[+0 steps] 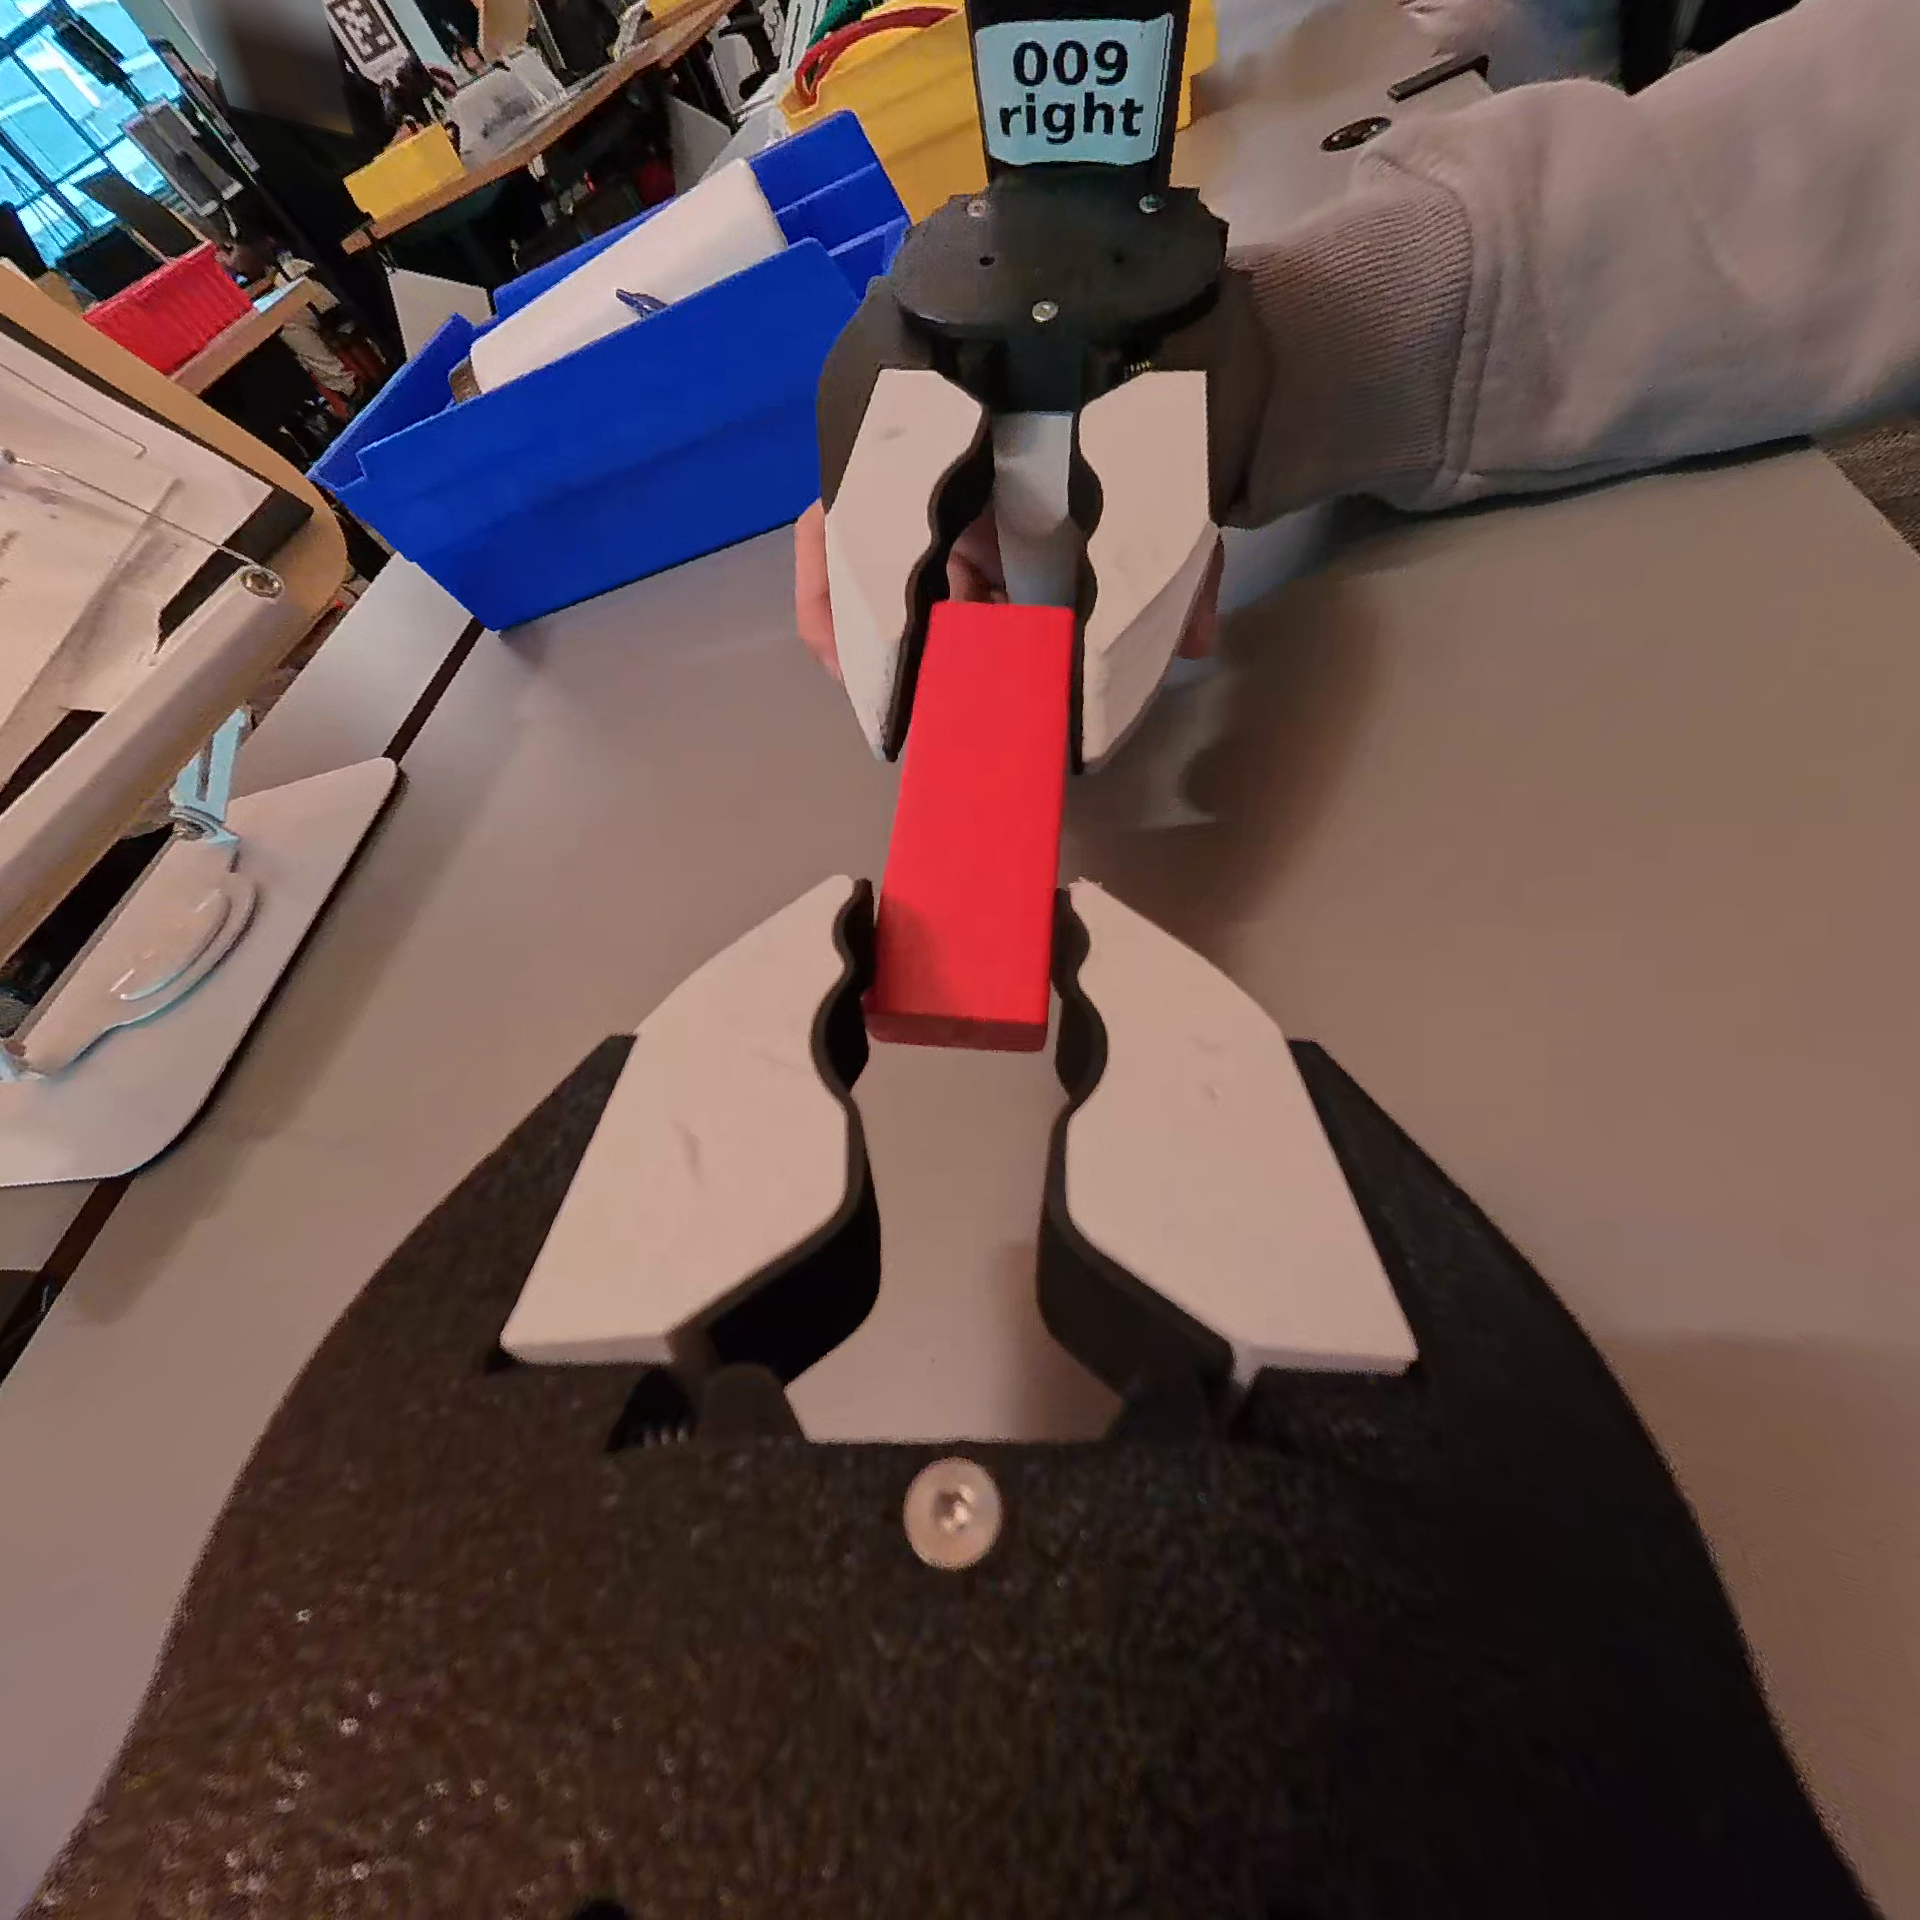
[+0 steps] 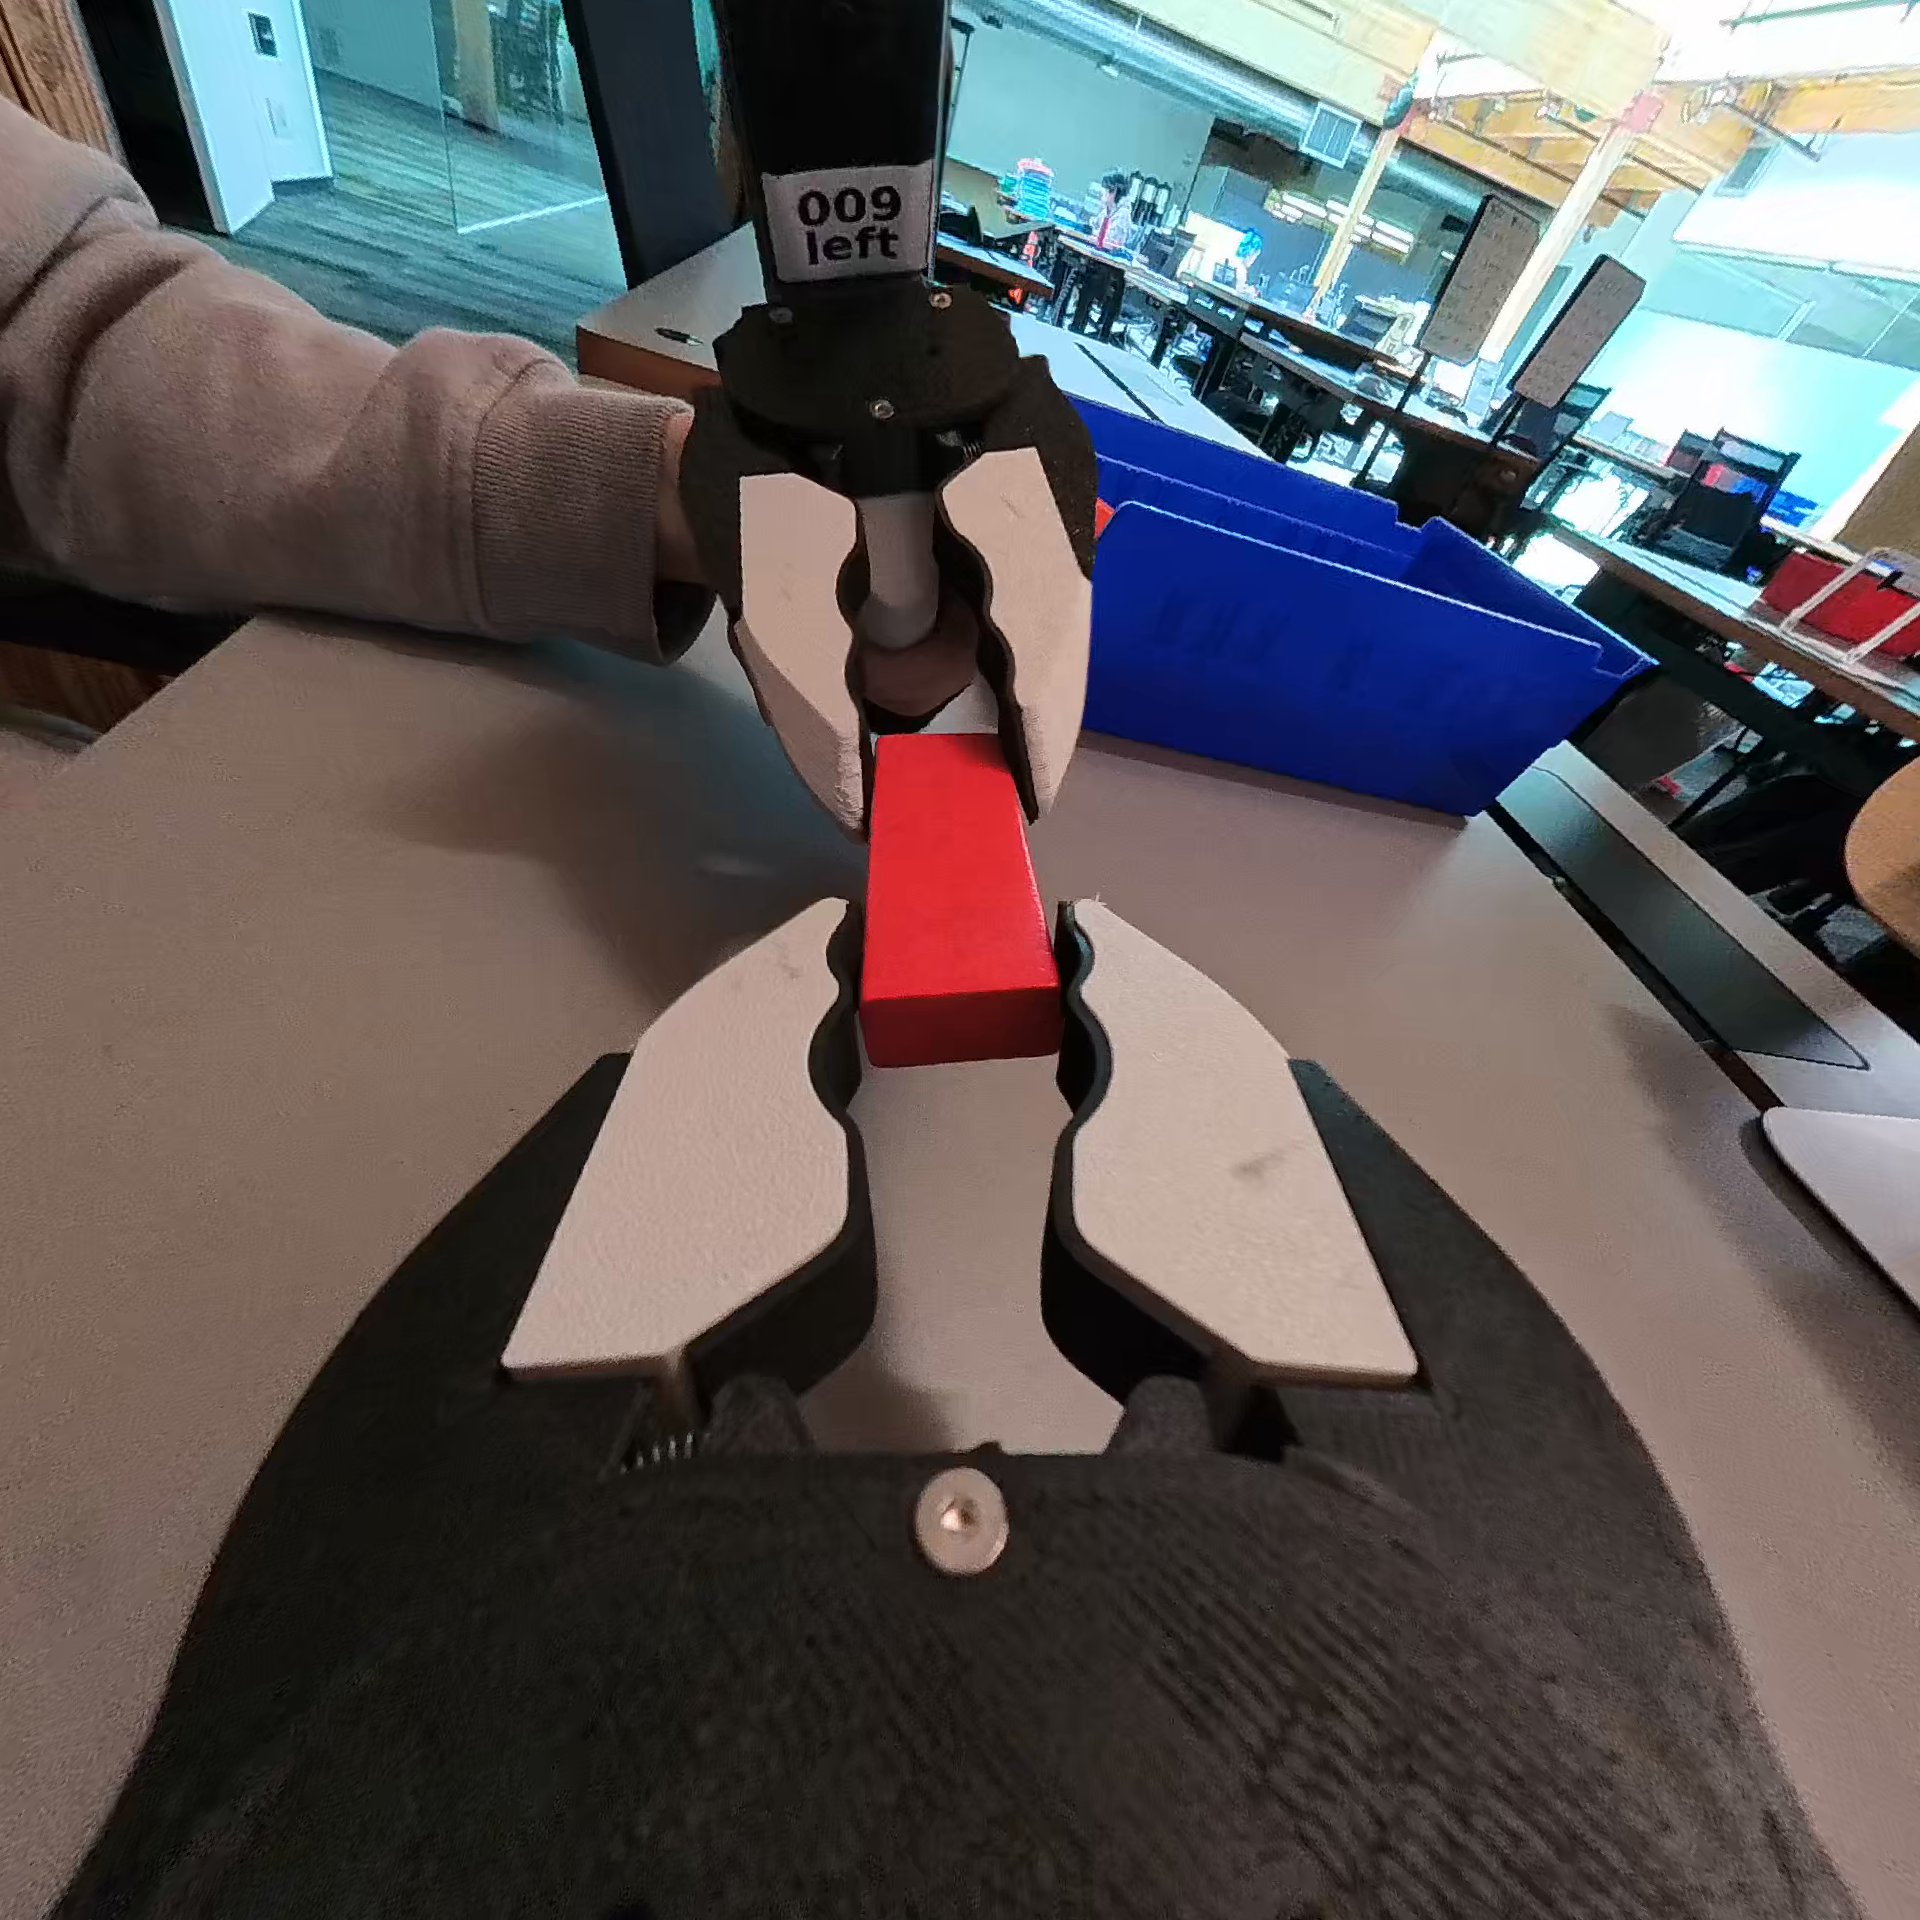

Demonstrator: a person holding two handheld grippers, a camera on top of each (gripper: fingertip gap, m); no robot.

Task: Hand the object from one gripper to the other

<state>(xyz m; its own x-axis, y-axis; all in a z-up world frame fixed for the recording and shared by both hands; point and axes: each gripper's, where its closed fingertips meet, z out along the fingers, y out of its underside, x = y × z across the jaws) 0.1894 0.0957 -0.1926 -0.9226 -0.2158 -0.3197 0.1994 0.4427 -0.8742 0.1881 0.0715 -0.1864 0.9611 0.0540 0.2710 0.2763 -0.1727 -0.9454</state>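
A red block hangs level above the grey desk, bridging the two tongs that face each other. The left tongs are closed on one end, both fingers pressed to its long sides; the right tongs are closed on the other end the same way. In the left wrist view the far end of the block sits between the right tongs; in the right wrist view the left tongs cover the far end, so its end face cannot be seen. The block's underside is hidden in both views.

Each tongs carries a pale label on its black stem; a grey sleeve and part of a hand show behind the right tongs. A blue bin stands on the desk just beyond, holding a white roll cut off by the bin wall. At the left edge a laptop stand is only partly in view. Background desks are too blurred to make out.
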